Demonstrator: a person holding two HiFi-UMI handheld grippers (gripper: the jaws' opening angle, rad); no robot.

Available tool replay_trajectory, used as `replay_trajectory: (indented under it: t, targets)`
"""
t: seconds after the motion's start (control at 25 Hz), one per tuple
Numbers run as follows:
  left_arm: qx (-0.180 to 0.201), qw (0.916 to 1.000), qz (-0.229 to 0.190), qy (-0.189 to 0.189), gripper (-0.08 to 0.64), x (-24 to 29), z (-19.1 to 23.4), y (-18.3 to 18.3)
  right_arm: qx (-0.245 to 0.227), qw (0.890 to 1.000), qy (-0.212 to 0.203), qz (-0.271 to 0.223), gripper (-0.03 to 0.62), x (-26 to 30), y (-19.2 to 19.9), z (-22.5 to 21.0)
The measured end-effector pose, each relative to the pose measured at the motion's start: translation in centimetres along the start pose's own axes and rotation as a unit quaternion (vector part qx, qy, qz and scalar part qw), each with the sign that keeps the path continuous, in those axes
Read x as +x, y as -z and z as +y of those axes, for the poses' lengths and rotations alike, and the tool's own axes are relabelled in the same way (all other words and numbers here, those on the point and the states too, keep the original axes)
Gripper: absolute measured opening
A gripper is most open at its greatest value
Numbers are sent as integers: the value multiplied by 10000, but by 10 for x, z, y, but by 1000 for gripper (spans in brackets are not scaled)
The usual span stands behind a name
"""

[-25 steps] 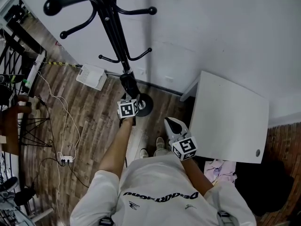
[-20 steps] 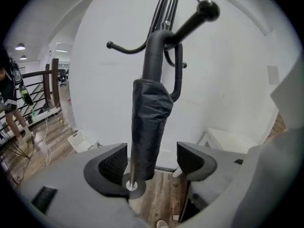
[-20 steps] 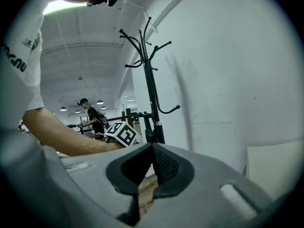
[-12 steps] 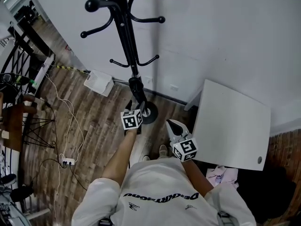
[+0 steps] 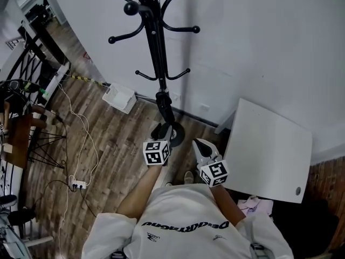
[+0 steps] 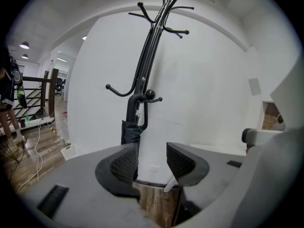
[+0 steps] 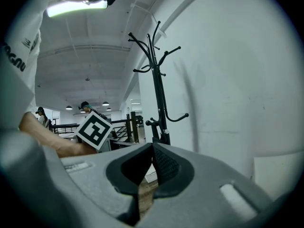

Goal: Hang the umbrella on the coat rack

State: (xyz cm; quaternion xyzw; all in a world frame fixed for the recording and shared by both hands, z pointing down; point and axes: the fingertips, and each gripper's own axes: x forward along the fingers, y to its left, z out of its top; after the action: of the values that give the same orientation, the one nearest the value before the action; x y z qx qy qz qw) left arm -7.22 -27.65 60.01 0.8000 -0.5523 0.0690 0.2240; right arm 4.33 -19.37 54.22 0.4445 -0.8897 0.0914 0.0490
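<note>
The black coat rack [image 5: 156,47] stands by the white wall, and its round base [image 5: 178,136] rests on the wood floor. A folded black umbrella [image 5: 163,104] hangs by its curved handle from a low hook; in the left gripper view the umbrella [image 6: 130,129] shows just beyond the left jaw. My left gripper [image 5: 161,131] is a short way back from it, jaws closing with nothing between them [image 6: 152,160]. My right gripper [image 5: 201,146] is beside it, shut and empty [image 7: 152,146].
A white table [image 5: 269,144] stands to the right of the rack. A white box [image 5: 119,97] lies on the floor by the wall, with cables and a power strip [image 5: 78,185] further left. A person [image 6: 9,94] stands at the far left by a railing.
My left gripper has drawn back from the umbrella toward me and risen, and its jaws have narrowed. The umbrella stays hanging on the hook. The right gripper has barely moved.
</note>
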Motion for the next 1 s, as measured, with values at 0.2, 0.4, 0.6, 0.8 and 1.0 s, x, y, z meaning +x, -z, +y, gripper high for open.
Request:
replay_trajectory:
  t: [0.2,0.4,0.6,0.8,1.0]
  targets:
    - [120,9995,-299,16,132,-21,-13,-13,-45,10000,-49,-17,-2,1,-3,2]
    - [145,9989,-450,60,70,-35,-18,-19,-37,9999,-54,-99,-2,3,-9,1]
    - [239,9980,-573,84,-2,-52,-25,-21,6,9999,-130,-94,-2,3,-8,4]
    - [304,9978,-576,80,-3,-64,-25,-18,-52,9997,-122,-191,-2,2,-11,7]
    - [411,9964,-728,126,-3,-75,-31,-21,-25,9997,-146,-170,-2,0,-10,9]
